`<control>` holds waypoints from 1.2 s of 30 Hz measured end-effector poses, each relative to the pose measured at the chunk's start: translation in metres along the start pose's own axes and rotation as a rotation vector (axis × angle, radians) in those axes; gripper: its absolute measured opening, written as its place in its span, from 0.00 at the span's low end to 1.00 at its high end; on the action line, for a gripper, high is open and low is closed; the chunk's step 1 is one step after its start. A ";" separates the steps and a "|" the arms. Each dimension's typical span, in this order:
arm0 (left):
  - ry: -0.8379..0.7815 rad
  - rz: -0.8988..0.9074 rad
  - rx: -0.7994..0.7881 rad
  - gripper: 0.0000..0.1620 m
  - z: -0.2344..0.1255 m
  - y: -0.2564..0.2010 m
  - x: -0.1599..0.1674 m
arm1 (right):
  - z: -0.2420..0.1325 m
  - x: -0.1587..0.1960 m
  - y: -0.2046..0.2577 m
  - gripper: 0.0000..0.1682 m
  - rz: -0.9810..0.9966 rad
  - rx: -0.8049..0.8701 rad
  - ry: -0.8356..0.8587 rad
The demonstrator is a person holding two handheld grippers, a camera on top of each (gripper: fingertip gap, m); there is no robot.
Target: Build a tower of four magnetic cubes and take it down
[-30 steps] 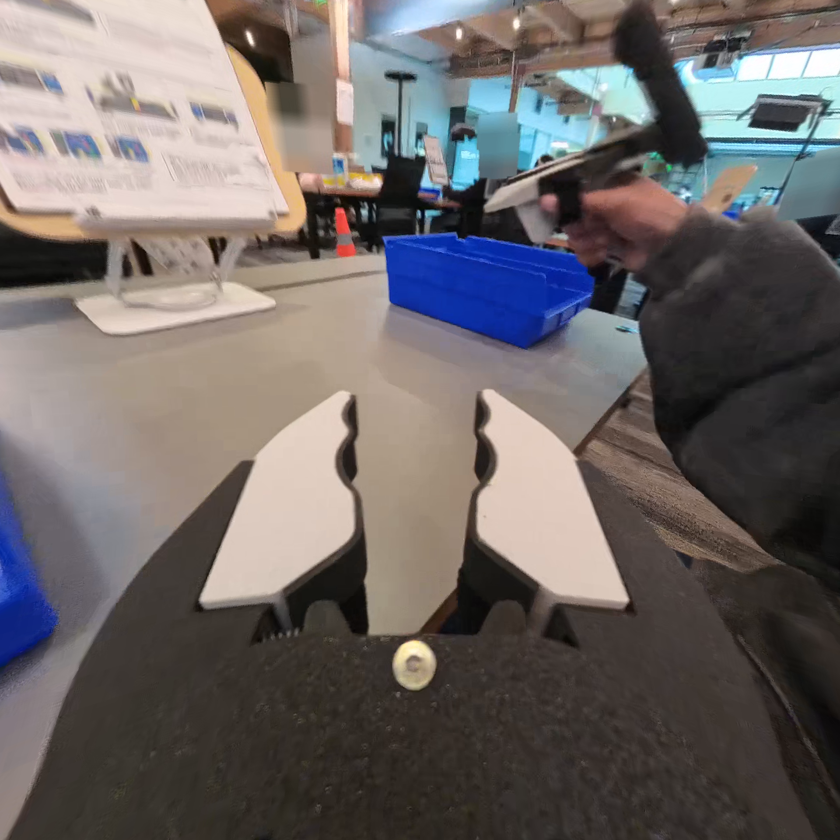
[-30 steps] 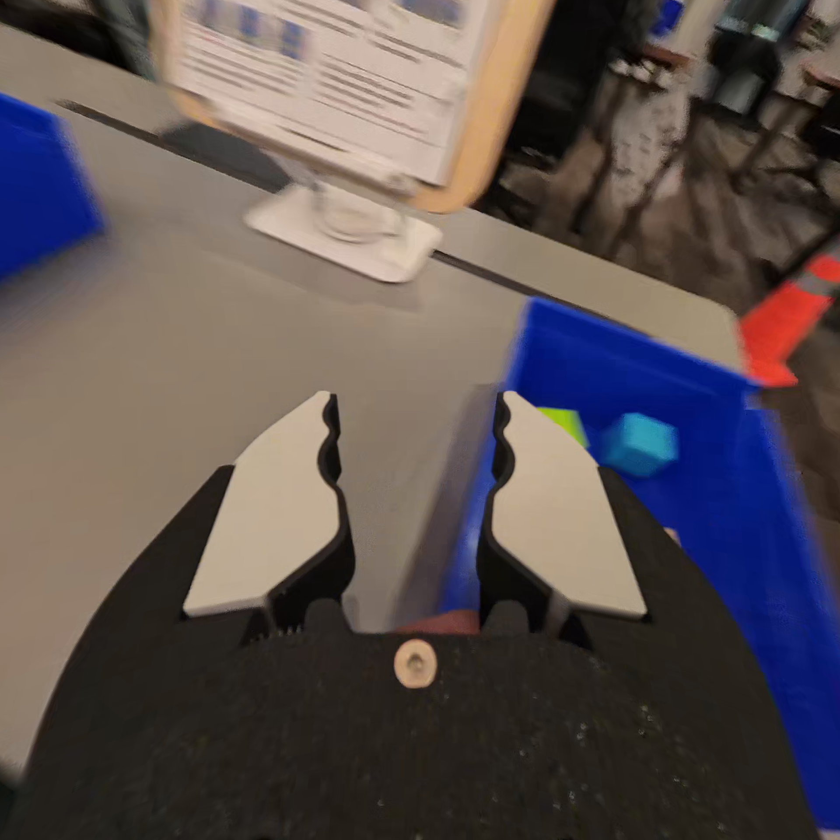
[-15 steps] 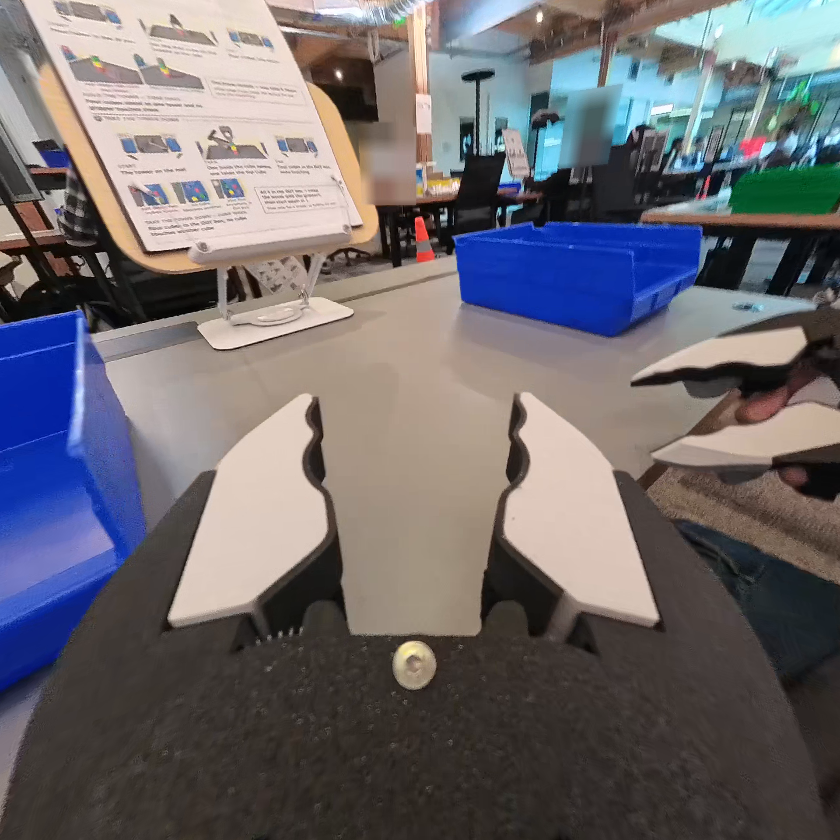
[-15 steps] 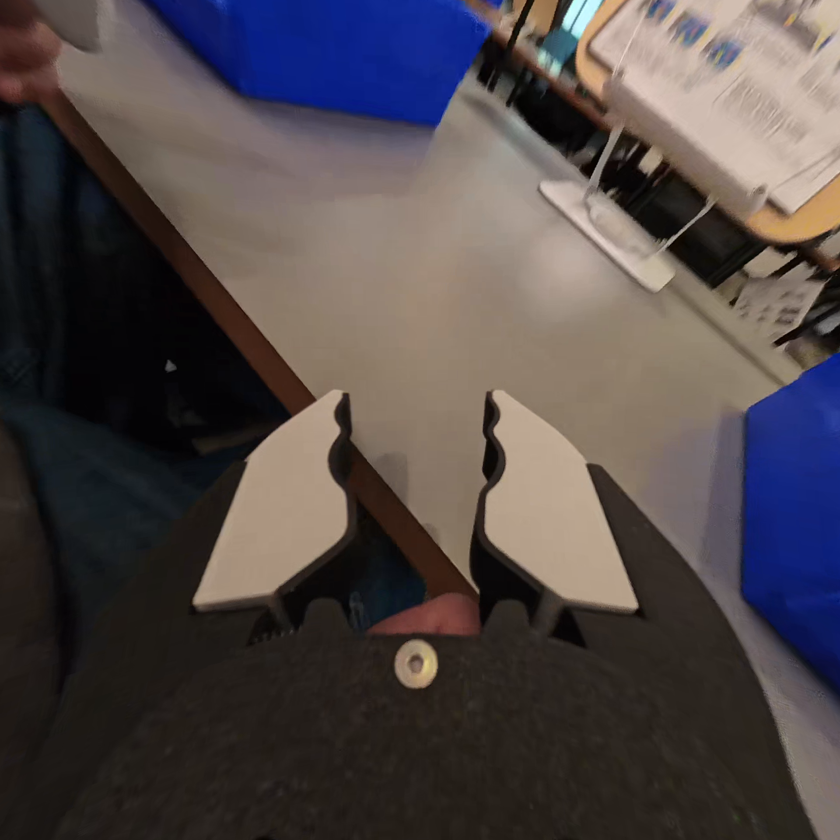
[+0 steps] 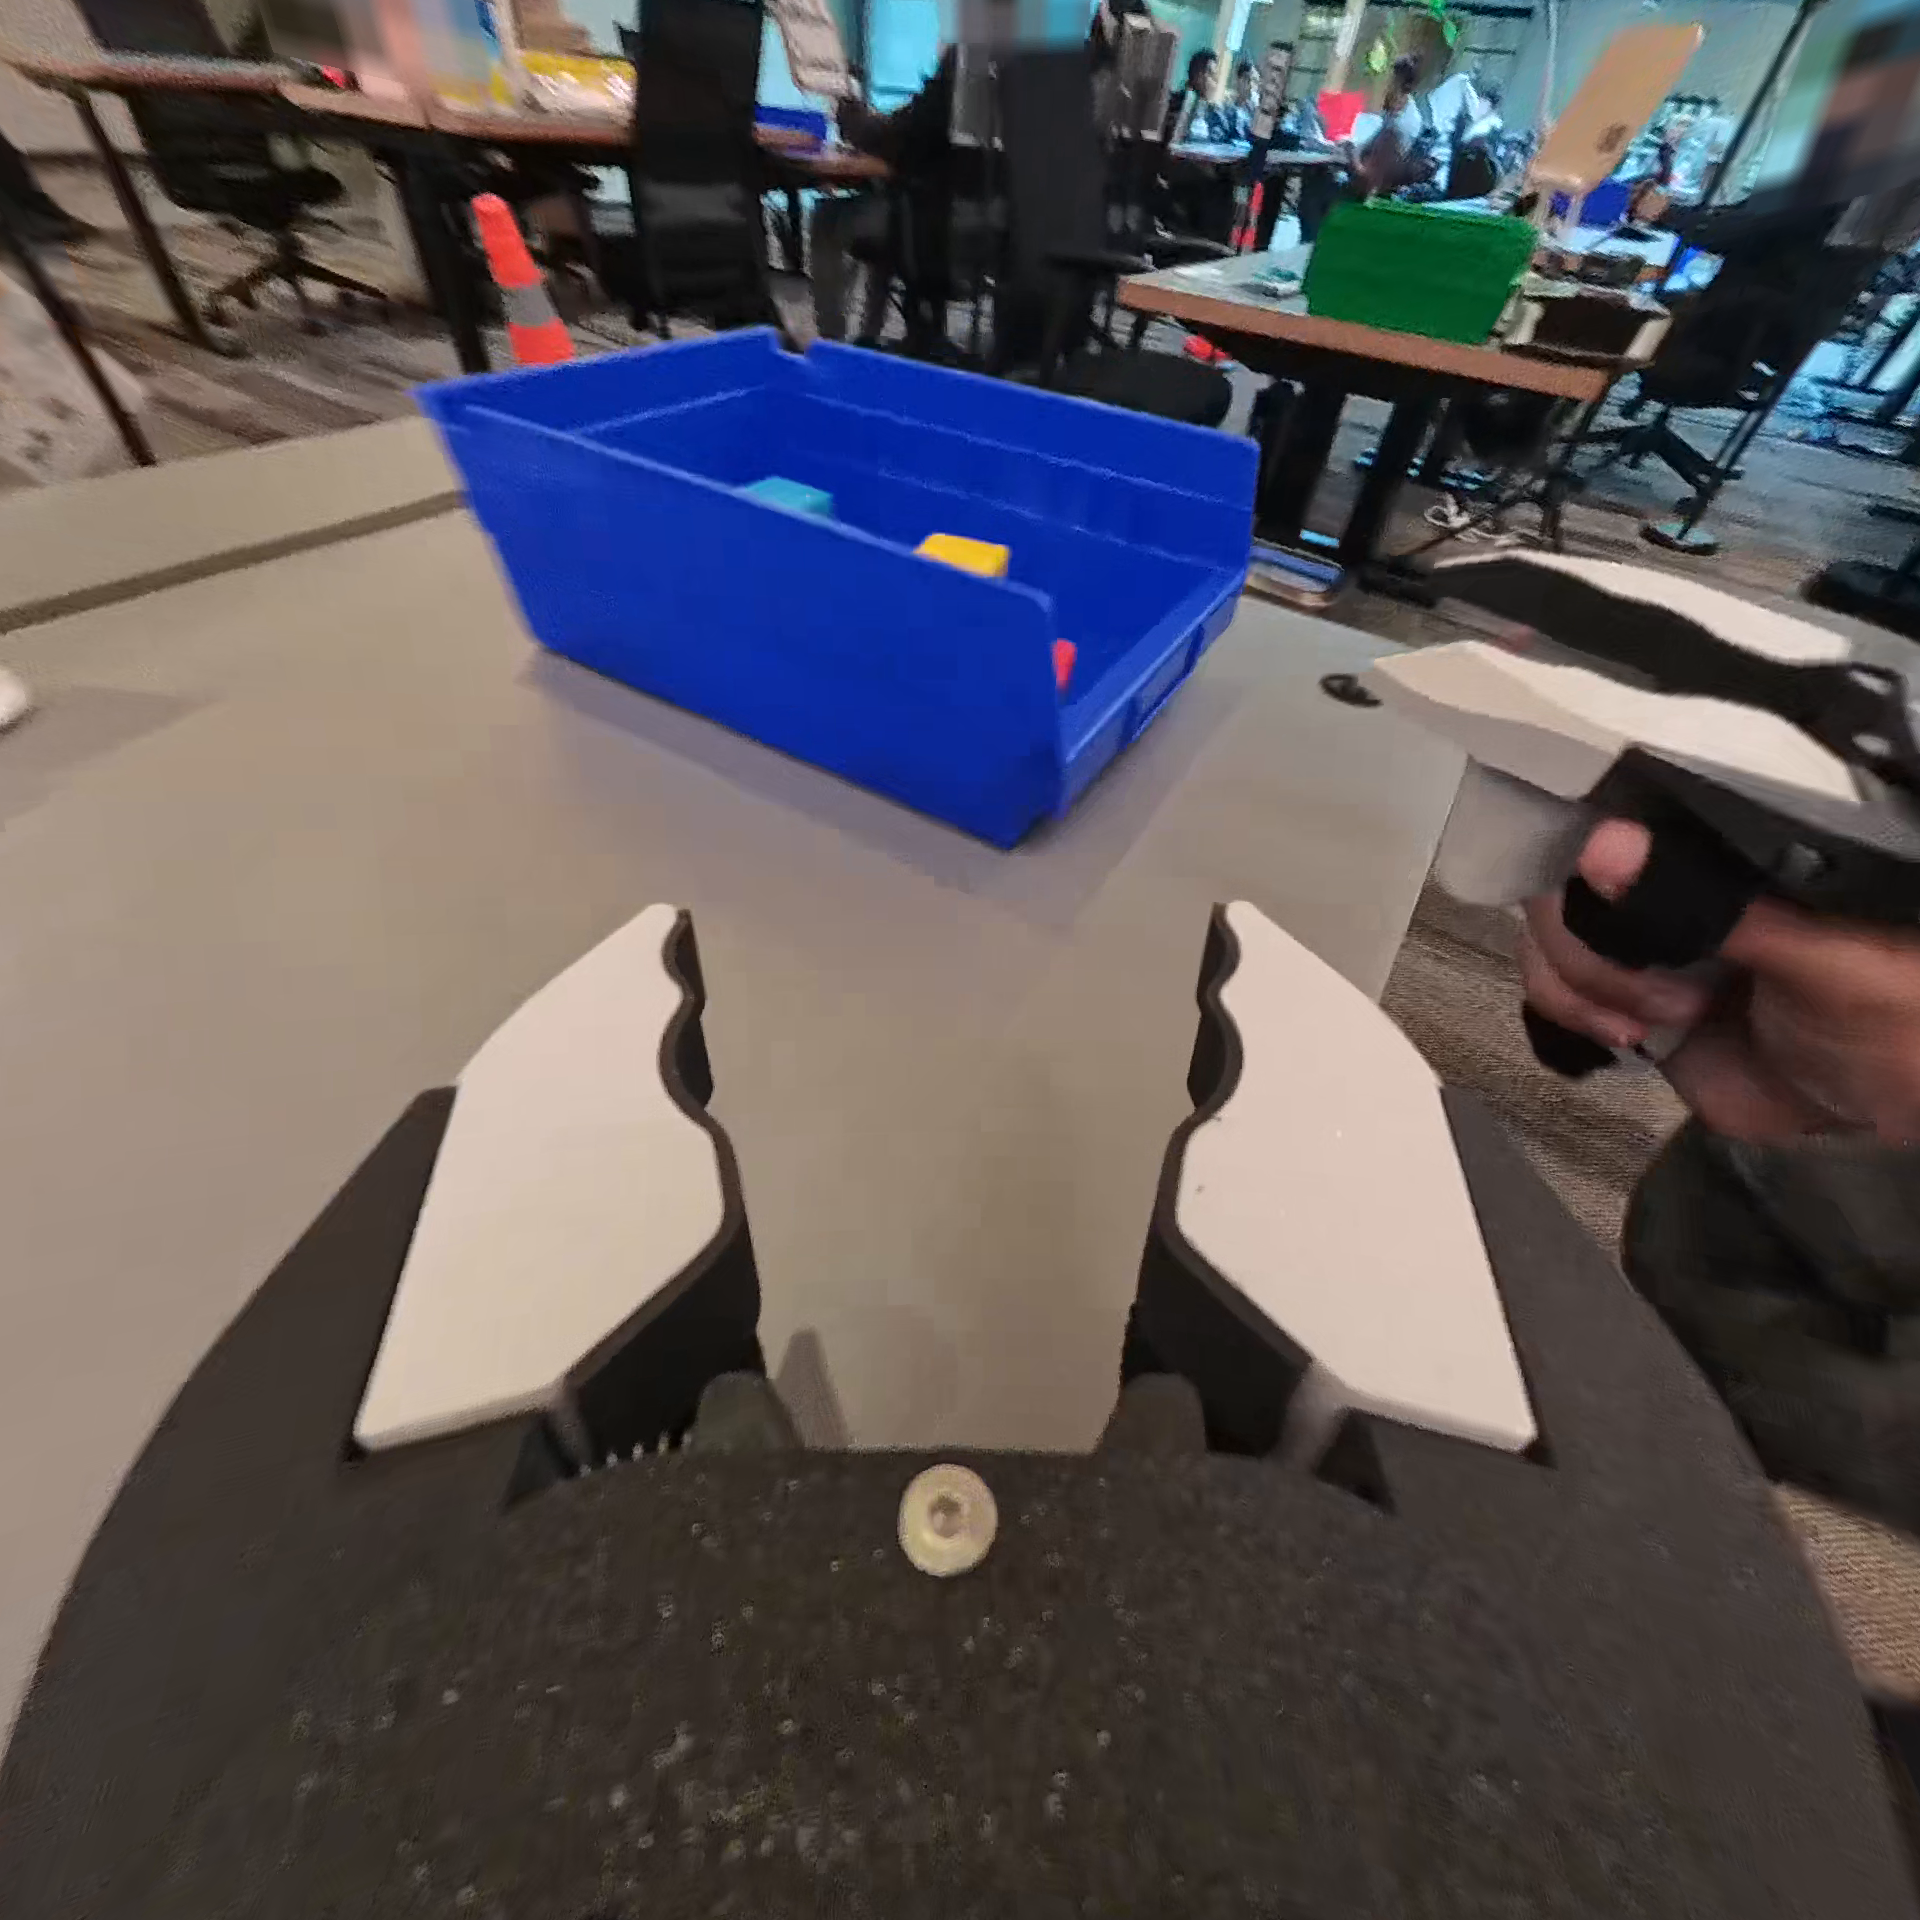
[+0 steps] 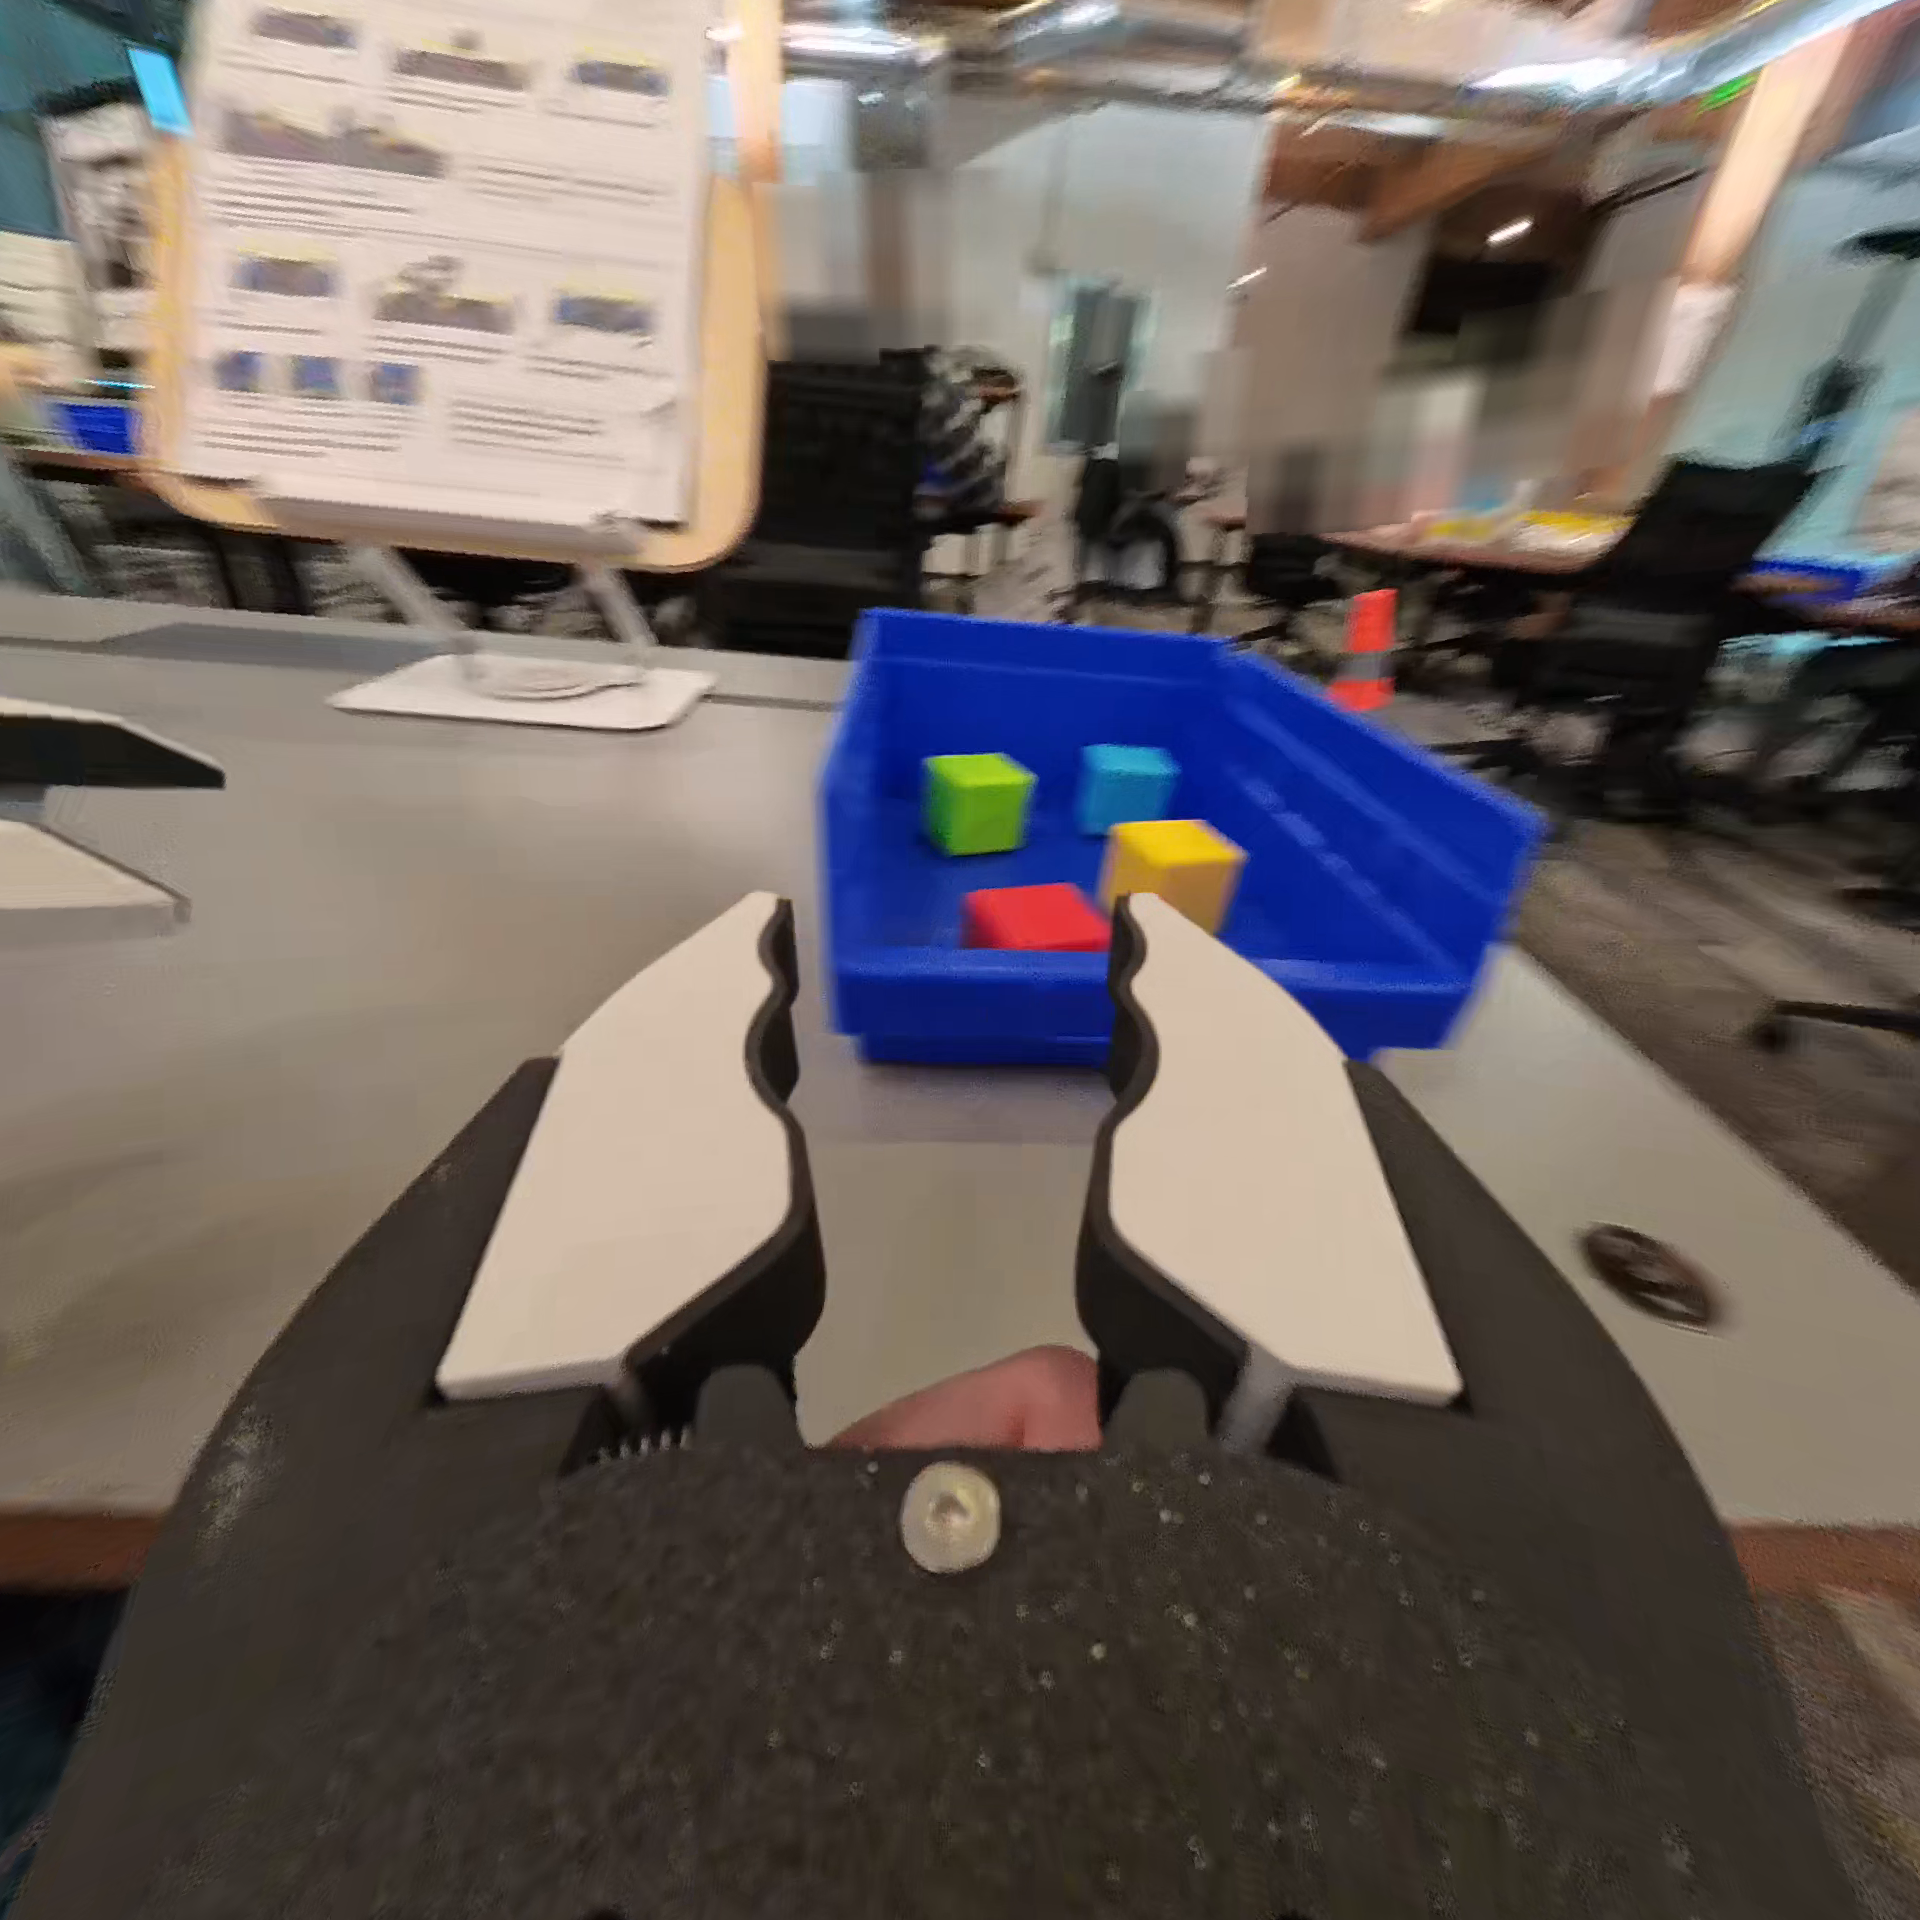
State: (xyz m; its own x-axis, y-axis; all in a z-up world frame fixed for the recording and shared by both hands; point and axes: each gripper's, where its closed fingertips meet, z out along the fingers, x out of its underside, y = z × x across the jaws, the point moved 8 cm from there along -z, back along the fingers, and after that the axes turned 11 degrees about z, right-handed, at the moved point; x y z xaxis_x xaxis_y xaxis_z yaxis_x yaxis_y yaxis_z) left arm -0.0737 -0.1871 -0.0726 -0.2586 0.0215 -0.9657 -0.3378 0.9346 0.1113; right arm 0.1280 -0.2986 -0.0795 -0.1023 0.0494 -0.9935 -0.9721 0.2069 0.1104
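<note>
Four cubes, all sitting loose in the blue bin, none stacked. From the right wrist view I count one green cube, one cyan cube, one yellow cube and one red cube. The red one is nearest the bin's low front lip, the yellow just beside it to the right, green and cyan farther back. My right gripper hovers over the table short of the bin, its fingers spread apart with nothing between them; the red cube shows right in the gap past the tips, but well ahead of them, no contact.

My left gripper is also spread wide and empty, over bare table, with the bin ahead and a bit off to the side. From that side the bin wall hides most of it: I only get the top of the cyan cube, the yellow cube and a sliver of red.

Textures: cubes are matte, solid-coloured, sharp-edged. Bin is glossy moulded plastic with a cut-down front. Table is smooth grey with a wood-coloured edge. Fingers are flat pale plates with wavy black inner edges, on a grainy black body.

Behind the bin stands a tilted board with a printed sheet on a white base.
</note>
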 end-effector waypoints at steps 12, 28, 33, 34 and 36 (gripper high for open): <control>0.128 -0.218 -0.118 0.43 0.171 -0.020 -0.018 | -0.008 -0.007 -0.036 0.29 -0.033 0.226 -0.076; 0.150 -0.196 -0.371 0.03 0.110 0.032 0.000 | 0.017 0.029 -0.043 0.31 0.271 0.203 0.223; 0.148 -0.192 -0.371 0.03 0.103 0.020 0.001 | 0.019 0.026 -0.033 0.26 0.212 0.216 0.188; 0.149 -0.187 -0.370 0.03 0.101 0.018 0.001 | 0.020 0.026 -0.035 0.26 0.202 0.246 0.175; 0.147 -0.181 -0.364 0.02 0.095 0.014 0.002 | 0.020 0.021 -0.042 0.26 0.199 0.308 0.137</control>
State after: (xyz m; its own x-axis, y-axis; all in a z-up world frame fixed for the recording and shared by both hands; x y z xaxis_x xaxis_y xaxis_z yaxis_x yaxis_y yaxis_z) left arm 0.0074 -0.1399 -0.0954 -0.2833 -0.2068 -0.9365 -0.6800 0.7319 0.0441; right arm 0.1705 -0.2871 -0.1047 -0.3302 -0.0085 -0.9439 -0.8234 0.4915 0.2836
